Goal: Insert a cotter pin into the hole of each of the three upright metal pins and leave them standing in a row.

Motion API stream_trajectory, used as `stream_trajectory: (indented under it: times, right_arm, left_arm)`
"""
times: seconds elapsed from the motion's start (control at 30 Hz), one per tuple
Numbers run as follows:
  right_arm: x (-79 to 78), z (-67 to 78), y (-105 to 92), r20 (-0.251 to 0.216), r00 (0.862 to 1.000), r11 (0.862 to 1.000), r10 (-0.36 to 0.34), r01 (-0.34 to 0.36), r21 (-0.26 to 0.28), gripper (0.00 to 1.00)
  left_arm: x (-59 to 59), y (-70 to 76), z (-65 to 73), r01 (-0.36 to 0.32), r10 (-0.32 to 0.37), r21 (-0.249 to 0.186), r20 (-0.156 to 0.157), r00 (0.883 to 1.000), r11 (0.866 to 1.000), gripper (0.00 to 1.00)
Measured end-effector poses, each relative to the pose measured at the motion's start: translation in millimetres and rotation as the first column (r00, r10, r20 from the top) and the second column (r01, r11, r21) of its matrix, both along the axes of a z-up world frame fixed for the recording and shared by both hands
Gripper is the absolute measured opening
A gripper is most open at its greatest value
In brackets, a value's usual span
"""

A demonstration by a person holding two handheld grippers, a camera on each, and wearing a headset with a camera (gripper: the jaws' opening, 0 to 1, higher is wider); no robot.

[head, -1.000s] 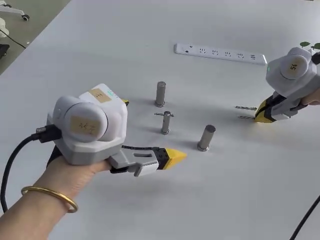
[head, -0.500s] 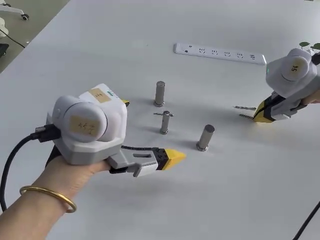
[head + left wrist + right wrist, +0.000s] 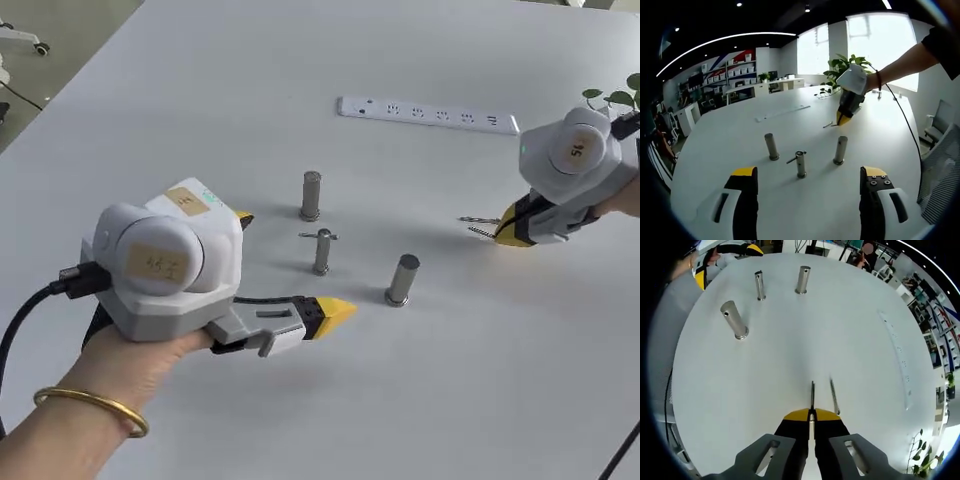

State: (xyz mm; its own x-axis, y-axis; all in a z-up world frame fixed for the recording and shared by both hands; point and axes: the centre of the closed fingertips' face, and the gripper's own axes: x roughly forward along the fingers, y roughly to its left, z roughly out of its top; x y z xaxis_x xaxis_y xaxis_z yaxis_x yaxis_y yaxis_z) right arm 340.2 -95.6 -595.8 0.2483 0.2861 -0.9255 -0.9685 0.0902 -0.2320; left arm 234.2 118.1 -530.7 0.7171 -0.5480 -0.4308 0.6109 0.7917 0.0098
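Note:
Three upright metal pins stand on the white table: the far pin (image 3: 311, 195), the middle pin (image 3: 321, 250) with a cotter pin through its hole, and the near-right pin (image 3: 402, 279). The left gripper view has them at far pin (image 3: 771, 146), middle pin (image 3: 800, 164) and near-right pin (image 3: 840, 150). My left gripper (image 3: 289, 264) is open, short of the pins, with nothing between its jaws. My right gripper (image 3: 512, 232) is shut on a cotter pin (image 3: 812, 392) at table level. A loose cotter pin (image 3: 834, 395) lies just beside it.
A white power strip (image 3: 428, 113) lies at the far side of the table. A green plant (image 3: 612, 97) stands at the right edge, behind the right gripper. The left gripper's black cable (image 3: 20, 320) trails off at the left.
The head camera has shifted a little. The cotter pin in my right gripper has risen slightly off the table. The left gripper and the three metal pins have stayed put.

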Motion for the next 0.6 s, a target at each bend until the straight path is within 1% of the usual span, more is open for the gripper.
stream_trajectory:
  times: [0.07,0.1,0.17,0.23,0.27,0.3,0.33,0.37,0.4,0.47,0.6]
  right_arm:
    - [0.6,5.0,1.5,0.027,1.000,1.000,0.006,-0.006,0.001,0.00]
    - [-0.4,10.9,4.8,0.045,0.999,1.000,0.009,-0.009,0.017,0.00]
    - [-3.0,16.6,8.3,0.057,0.998,0.999,0.014,-0.016,0.031,0.00]
    - [-6.2,24.2,14.1,0.084,0.996,0.998,0.029,-0.034,0.047,0.00]
    - [-8.9,27.3,16.7,0.090,0.995,0.998,0.037,-0.042,0.053,0.00]
    - [-10.4,32.9,22.0,0.114,0.992,0.996,0.050,-0.057,0.065,0.00]
    - [-14.0,37.4,25.8,0.125,0.990,0.995,0.061,-0.070,0.070,0.00]
    - [-15.9,40.4,29.0,0.133,0.989,0.994,0.066,-0.077,0.078,0.00]
    - [-18.7,45.3,34.3,0.147,0.986,0.992,0.077,-0.091,0.091,0.00]
    - [-25.0,51.5,41.9,0.161,0.982,0.988,0.098,-0.115,0.103,0.00]
    - [-36.9,60.7,55.6,0.181,0.974,0.979,0.137,-0.161,0.125,0.00]
  left_arm:
    - [-1.1,-0.5,-0.3,0.003,-0.003,0.000,-0.004,1.000,1.000,0.82]
    - [-2.0,-1.5,0.5,0.005,-0.005,-0.003,-0.006,1.000,1.000,0.81]
    - [-2.2,-3.4,3.2,0.009,-0.009,-0.010,-0.004,1.000,1.000,0.80]
    - [-1.7,-5.8,6.3,0.011,-0.011,-0.022,-0.002,1.000,1.000,0.77]
    - [-1.8,-6.8,7.1,0.011,-0.011,-0.025,-0.005,1.000,1.000,0.75]
    - [-1.9,-7.9,7.9,0.012,-0.012,-0.027,-0.005,1.000,1.000,0.73]
    - [-2.7,-10.2,9.6,0.016,-0.016,-0.027,-0.004,1.000,1.000,0.72]
    - [-3.0,-11.1,10.9,0.015,-0.015,-0.026,-0.002,1.000,1.000,0.71]
    - [-2.7,-12.5,13.7,0.011,-0.011,-0.030,0.008,1.000,0.999,0.69]
    - [-2.9,-14.9,17.1,0.011,-0.011,-0.046,0.009,1.000,0.999,0.67]
    - [-2.4,-18.3,22.4,0.013,-0.013,-0.053,0.013,1.000,0.998,0.64]
